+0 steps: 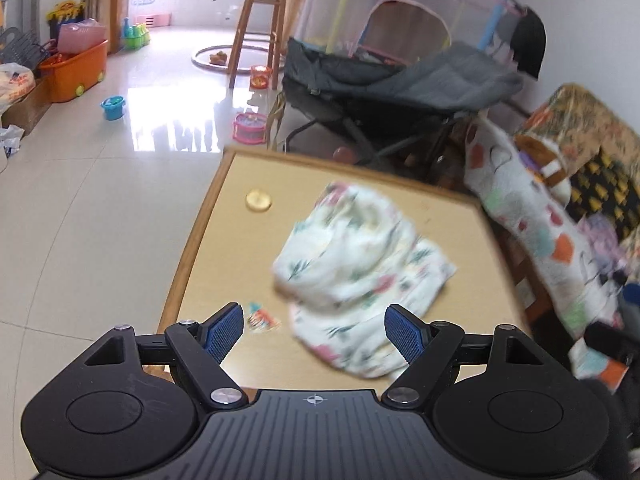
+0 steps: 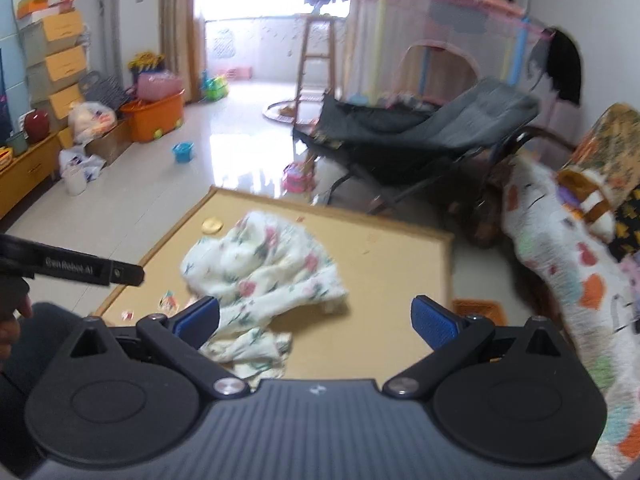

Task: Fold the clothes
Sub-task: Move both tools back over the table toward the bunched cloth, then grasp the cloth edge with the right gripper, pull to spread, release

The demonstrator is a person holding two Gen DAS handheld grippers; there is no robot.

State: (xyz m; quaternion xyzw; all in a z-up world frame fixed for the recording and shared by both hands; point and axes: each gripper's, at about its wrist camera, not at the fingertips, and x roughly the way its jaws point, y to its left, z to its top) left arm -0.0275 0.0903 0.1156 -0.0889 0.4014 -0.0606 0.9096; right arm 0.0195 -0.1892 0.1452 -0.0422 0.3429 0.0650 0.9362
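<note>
A crumpled white garment with a floral print (image 1: 356,272) lies in a heap on the low wooden table (image 1: 224,224). In the left wrist view my left gripper (image 1: 314,322) hovers above its near edge, blue pads spread wide, nothing pinched. The right wrist view shows the same garment (image 2: 260,272) on the table (image 2: 392,280); my right gripper (image 2: 316,320) hangs open over its near right part, pads apart and touching nothing. Part of the left gripper's black body (image 2: 80,268) juts in from the left there, with a hand below it.
A small round yellow disc (image 1: 259,201) and a scrap of coloured paper (image 1: 262,320) lie on the table. A dark folding recliner (image 1: 400,92) stands beyond the far edge. A patterned blanket (image 1: 540,232) drapes at the right. Toys and an orange bin (image 1: 76,72) dot the tiled floor.
</note>
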